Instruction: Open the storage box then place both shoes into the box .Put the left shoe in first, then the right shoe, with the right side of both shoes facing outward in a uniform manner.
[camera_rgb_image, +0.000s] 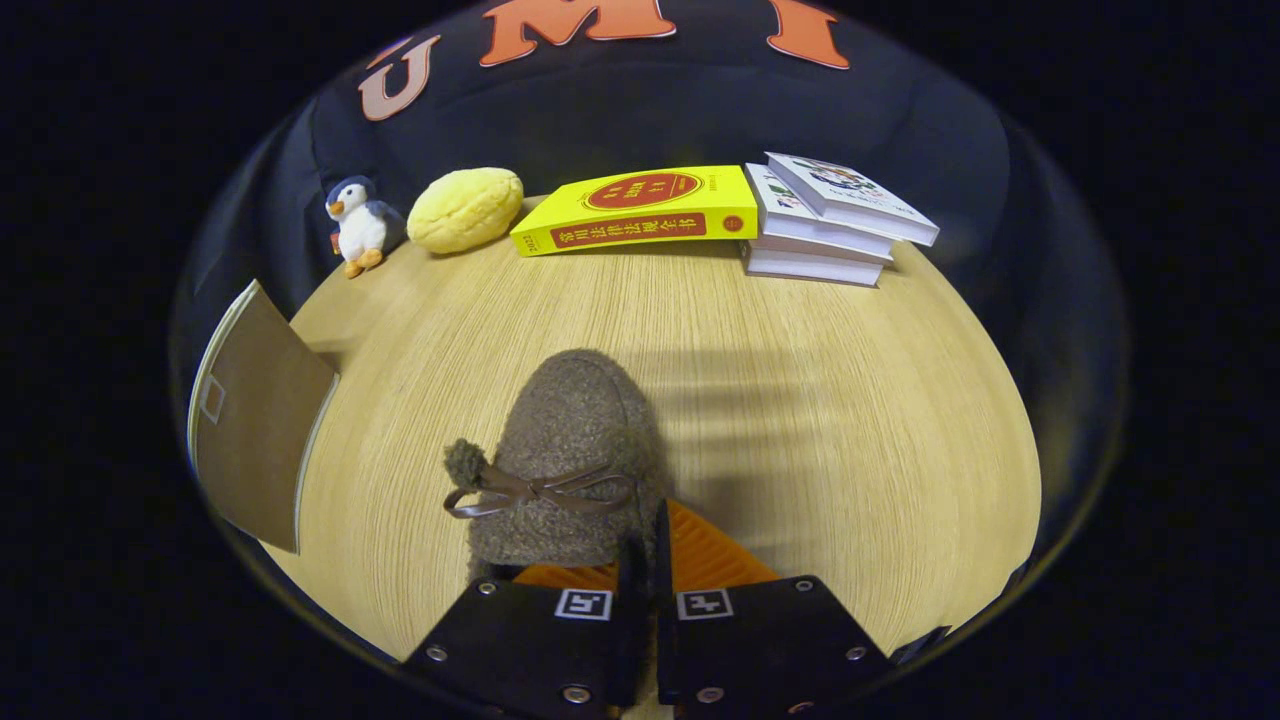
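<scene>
A brown fuzzy shoe (570, 450) with a thin bow and a pom-pom sits between and just ahead of my fingers, its toe pointing away from me over the wooden table (800, 400). My gripper (645, 560) is shut on the shoe's rear edge, the fingers nearly touching with the fuzzy rim pinched between them. Whether the shoe rests on the table or hangs just above it I cannot tell. A brown flat panel with a pale edge (255, 420), apparently the storage box's open flap, stands to the left of the shoe.
Along the table's far edge are a plush penguin (358, 225), a yellow bun-shaped toy (465, 208), a yellow book (645, 208) and a stack of white books (830, 215). Bare wood lies to the right of the shoe.
</scene>
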